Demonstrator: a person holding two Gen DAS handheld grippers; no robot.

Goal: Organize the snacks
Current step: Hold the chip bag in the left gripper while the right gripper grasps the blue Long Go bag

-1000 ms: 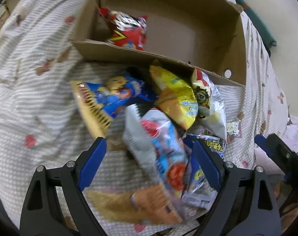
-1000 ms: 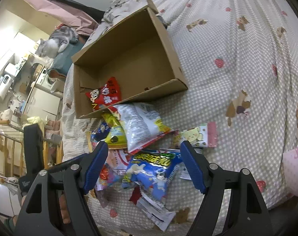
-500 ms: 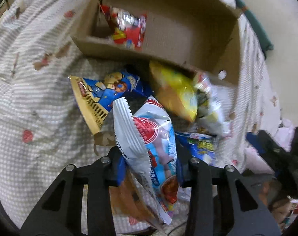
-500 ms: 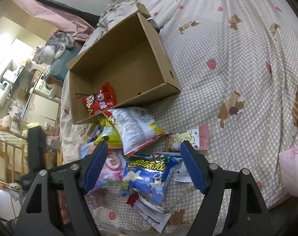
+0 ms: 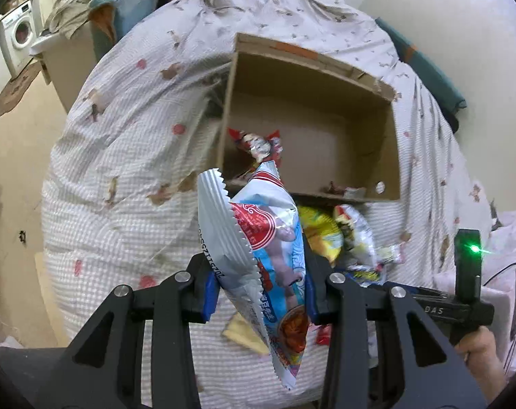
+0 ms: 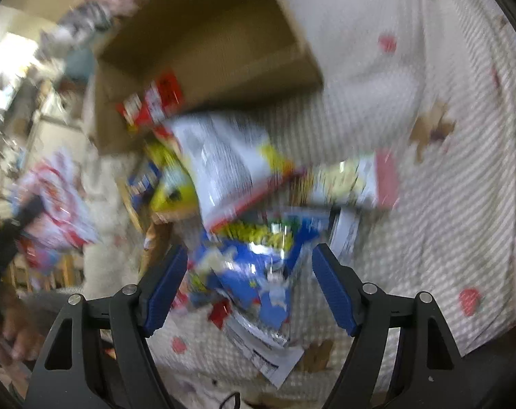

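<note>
My left gripper point(image 5: 259, 286) is shut on a white, red and blue snack bag point(image 5: 258, 238) and holds it raised above the bed, in front of the open cardboard box point(image 5: 391, 156). A red snack bag point(image 5: 258, 145) lies inside the box. My right gripper point(image 6: 249, 283) is open, its fingers on either side of a blue snack bag point(image 6: 254, 269) in the pile on the bed. The right wrist view is blurred. The lifted bag also shows at its left point(image 6: 53, 201), and the box point(image 6: 203, 44) at its top.
Yellow point(image 5: 321, 235) and white point(image 5: 358, 235) snack bags lie in front of the box on the checked bedspread point(image 5: 121, 177). A white bag point(image 6: 223, 167) and a small pink-edged packet point(image 6: 360, 180) lie in the pile. A washing machine point(image 5: 17, 34) stands far left.
My left gripper closed on the white, red and blue bag and lifted it off the pile. My right gripper moved down closer to the blue bag.
</note>
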